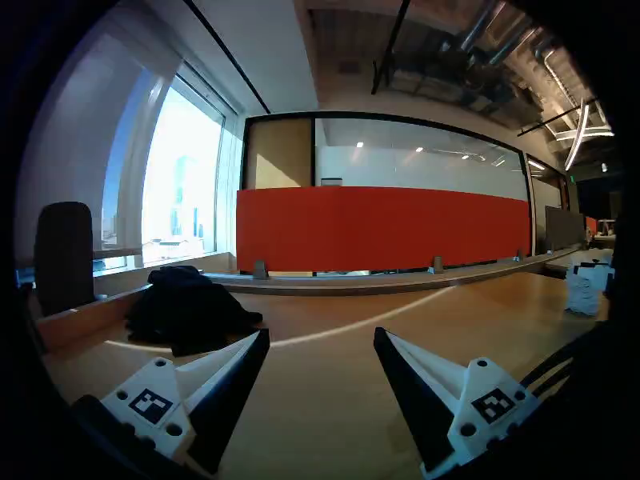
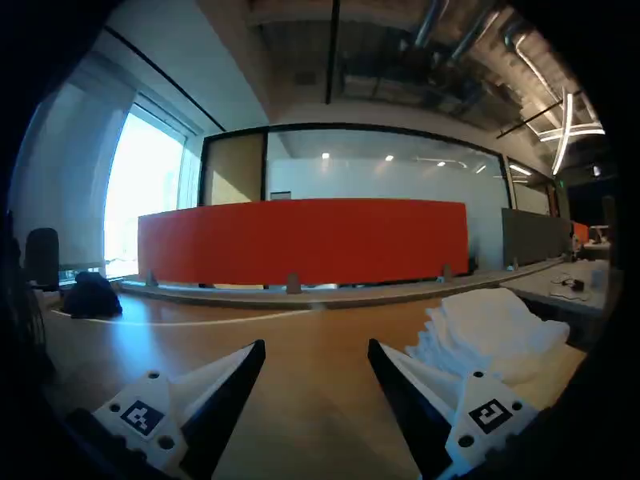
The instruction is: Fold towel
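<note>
Two fingers [image 1: 208,384] of the left gripper [image 1: 320,331] sit nearest the lens, one square marker [image 1: 150,404] on each; jaws apart, nothing between them, bare wooden worktop [image 1: 336,400] showing through the gap. Same reading for the right gripper [image 2: 315,342]: two fingers, two markers, jaws apart and clear of everything.

Landmark: one orange partition [image 1: 384,228] standing along the far edge of the worktop.

Counts:
- Towel [image 2: 490,330]: one white, rumpled heap, on the worktop in front of the partition's right end, just beyond the right gripper's right finger. Whether they touch, I cannot tell. Not gripped.
- Dark cloth bundle [image 1: 188,308]: one, on the worktop in front of the partition's left end, just past the left gripper's left fingertip. In the right gripper view it sits small and far off [image 2: 92,296].
- Small white stacked item [image 1: 588,286]: one, off the partition's right end; too small to identify.
- Dark rounded shape [image 1: 64,256]: one, left of the partition, by the bright window [image 1: 172,192].
- Grey feet [image 1: 260,268] under the partition: two in the left gripper view.
</note>
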The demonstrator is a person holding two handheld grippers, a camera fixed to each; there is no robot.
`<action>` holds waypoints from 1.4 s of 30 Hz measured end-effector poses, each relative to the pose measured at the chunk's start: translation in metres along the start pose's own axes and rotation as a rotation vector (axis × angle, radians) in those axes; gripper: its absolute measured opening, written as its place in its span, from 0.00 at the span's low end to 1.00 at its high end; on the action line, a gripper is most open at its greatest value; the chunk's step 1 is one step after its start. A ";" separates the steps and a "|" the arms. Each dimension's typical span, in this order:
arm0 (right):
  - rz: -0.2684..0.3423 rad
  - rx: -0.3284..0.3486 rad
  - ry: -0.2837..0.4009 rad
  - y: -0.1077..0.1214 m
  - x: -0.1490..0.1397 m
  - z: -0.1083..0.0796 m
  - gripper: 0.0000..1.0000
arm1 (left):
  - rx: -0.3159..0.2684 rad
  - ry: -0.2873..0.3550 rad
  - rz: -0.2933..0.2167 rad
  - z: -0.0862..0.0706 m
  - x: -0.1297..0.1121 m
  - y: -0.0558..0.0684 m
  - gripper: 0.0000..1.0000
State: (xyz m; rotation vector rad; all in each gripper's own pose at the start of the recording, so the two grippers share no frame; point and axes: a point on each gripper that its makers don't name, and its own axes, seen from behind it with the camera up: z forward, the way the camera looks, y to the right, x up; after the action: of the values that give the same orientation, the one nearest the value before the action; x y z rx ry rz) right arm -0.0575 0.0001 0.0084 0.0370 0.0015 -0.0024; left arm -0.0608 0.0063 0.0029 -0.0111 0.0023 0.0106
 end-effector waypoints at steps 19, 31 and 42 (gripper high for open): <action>-0.024 -0.005 -0.001 0.000 -0.003 -0.002 0.99 | 0.000 0.000 0.000 -0.001 0.000 0.000 0.97; -0.023 -0.005 -0.002 0.000 -0.003 -0.001 0.99 | 0.000 0.000 0.000 -0.001 0.001 0.000 0.97; -0.023 -0.003 -0.004 -0.001 -0.004 -0.001 0.99 | 0.000 0.000 0.000 0.000 0.001 0.000 0.97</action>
State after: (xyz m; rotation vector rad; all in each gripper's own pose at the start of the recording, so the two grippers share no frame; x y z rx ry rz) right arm -0.0611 -0.0003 0.0071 0.0340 -0.0016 -0.0256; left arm -0.0598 0.0061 0.0026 -0.0110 0.0020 0.0106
